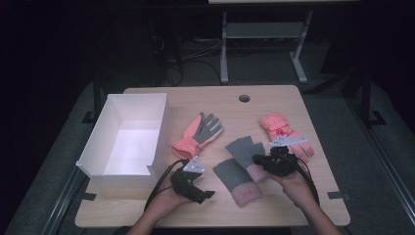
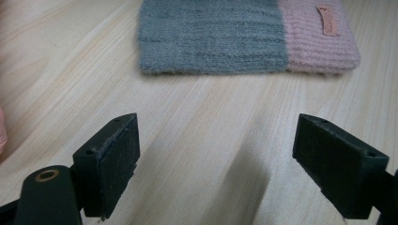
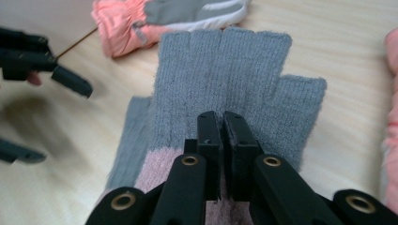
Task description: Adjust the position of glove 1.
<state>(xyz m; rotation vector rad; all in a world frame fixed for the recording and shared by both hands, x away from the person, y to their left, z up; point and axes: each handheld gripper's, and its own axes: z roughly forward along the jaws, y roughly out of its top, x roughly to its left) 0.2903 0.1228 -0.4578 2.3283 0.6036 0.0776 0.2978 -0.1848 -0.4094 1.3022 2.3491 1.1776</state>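
1. My left gripper (image 2: 216, 159) is wide open. Both jaws stand well apart over bare wood with nothing between them. In the high view it sits near the front edge of the table (image 1: 274, 205), to the left of the knitted gloves.
2. My right gripper (image 3: 222, 126) has its jaws pressed together. They sit over the palm of a grey knitted glove (image 3: 234, 84) near its pink cuff. I cannot tell whether any fabric is pinched between them.
3. Knitted gloves: two counted, both grey with pink cuffs and short open fingers. The one under my right gripper lies partly across the second.
4. The second knitted glove (image 1: 238, 182) lies flat just ahead of my left gripper. Its pink cuff carries a small label, seen in the left gripper view (image 2: 327, 21).
5. Padded gloves: two counted, both pink. One (image 1: 198, 134) lies grey palm up near the middle of the table, beside the box. The other (image 1: 284, 132) lies at the right, just beyond my right hand.
6. White box (image 1: 161, 132): one counted. It stands open-topped at the left of the table.
7. Table: one counted, light wood, with a round hole (image 1: 244, 98) near its far edge.
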